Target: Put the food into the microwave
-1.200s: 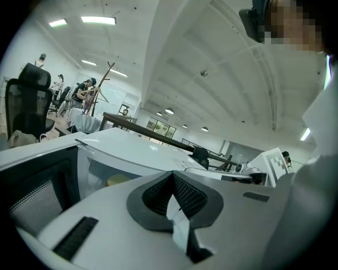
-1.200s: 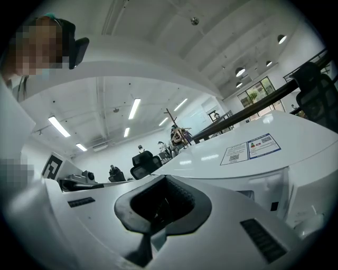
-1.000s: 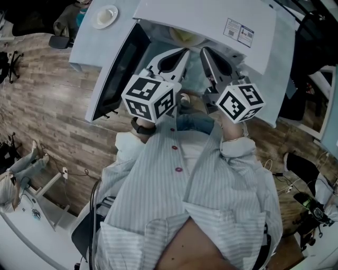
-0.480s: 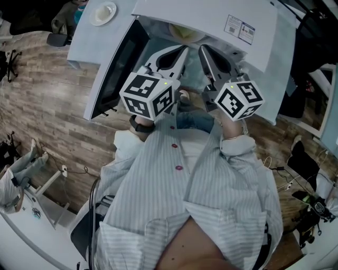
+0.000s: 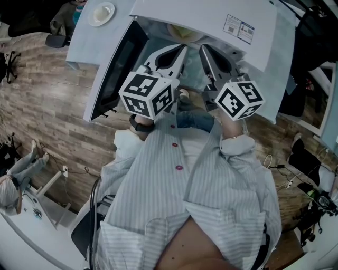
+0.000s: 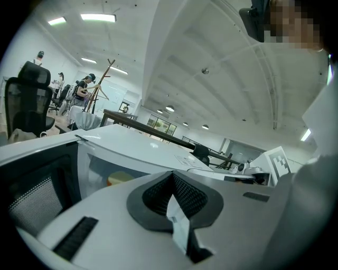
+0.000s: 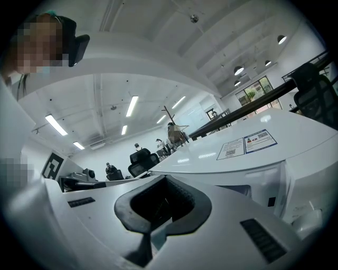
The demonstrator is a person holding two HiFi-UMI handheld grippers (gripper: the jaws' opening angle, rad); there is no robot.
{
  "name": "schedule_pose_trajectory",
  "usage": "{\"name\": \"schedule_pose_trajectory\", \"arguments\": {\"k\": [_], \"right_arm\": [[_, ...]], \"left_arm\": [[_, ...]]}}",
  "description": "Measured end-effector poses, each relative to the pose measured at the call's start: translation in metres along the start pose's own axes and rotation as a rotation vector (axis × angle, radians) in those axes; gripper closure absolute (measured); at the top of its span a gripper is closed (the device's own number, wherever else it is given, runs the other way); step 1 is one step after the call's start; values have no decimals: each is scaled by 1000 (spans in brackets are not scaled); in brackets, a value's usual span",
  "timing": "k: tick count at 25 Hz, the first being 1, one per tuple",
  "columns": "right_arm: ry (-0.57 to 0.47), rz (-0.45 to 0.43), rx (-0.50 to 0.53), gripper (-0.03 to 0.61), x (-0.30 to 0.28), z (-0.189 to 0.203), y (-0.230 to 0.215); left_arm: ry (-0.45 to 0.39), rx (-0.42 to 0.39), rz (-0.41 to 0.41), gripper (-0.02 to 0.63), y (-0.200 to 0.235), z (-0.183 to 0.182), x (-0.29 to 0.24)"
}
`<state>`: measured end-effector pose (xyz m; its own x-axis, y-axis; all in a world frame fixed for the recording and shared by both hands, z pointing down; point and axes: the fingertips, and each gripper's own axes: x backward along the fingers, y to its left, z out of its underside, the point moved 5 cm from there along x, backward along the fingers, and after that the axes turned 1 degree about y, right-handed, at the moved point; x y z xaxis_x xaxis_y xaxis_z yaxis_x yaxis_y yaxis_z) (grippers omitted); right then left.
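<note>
Hovering side by side at the mouth of the open white box-shaped microwave oven (image 5: 211, 16), the left hand-held gripper (image 5: 185, 50) and the right hand-held gripper (image 5: 203, 48) both have their jaws pressed together with nothing between them. Each gripper's own view shows the dark ribbed pads meeting at the tips, with only an empty teardrop gap behind. Just beyond both sets of tips, inside the cavity, lies the pale yellow rounded portion of food (image 5: 185, 33). In the left gripper view it shows as a yellowish patch ahead of that tool and to its left. The food therefore appears to sit in the oven already, which would explain why both tools are empty and closed, held at the opening and not reaching in. The dark-windowed microwave door (image 5: 119, 68) hangs swung wide to the left of the left hand-held gripper, leaving the mouth free. That gripper is the nearer one for pushing the door shut, which looks like the step left. Ahead of the right hand-held gripper, the oven's top carries printed paper labels (image 7: 247, 144). Far beyond the left hand-held gripper, a small round white plate (image 5: 103, 15) rests on the pale counter (image 5: 79, 50), well apart from the work.
</note>
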<state>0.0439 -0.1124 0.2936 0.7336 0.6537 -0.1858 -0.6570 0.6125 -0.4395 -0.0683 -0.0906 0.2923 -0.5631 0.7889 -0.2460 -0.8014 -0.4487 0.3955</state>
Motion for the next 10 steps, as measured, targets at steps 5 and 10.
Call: {"name": "schedule_pose_trajectory", "arguments": {"k": [5,10], "right_arm": [[0,5,-17,546,1,1,-2],[6,4,-35,546,1,3,-4]], "left_arm": [[10,8,1,604,1,2,-1],[12,10,2,604,1,2,-3]]}}
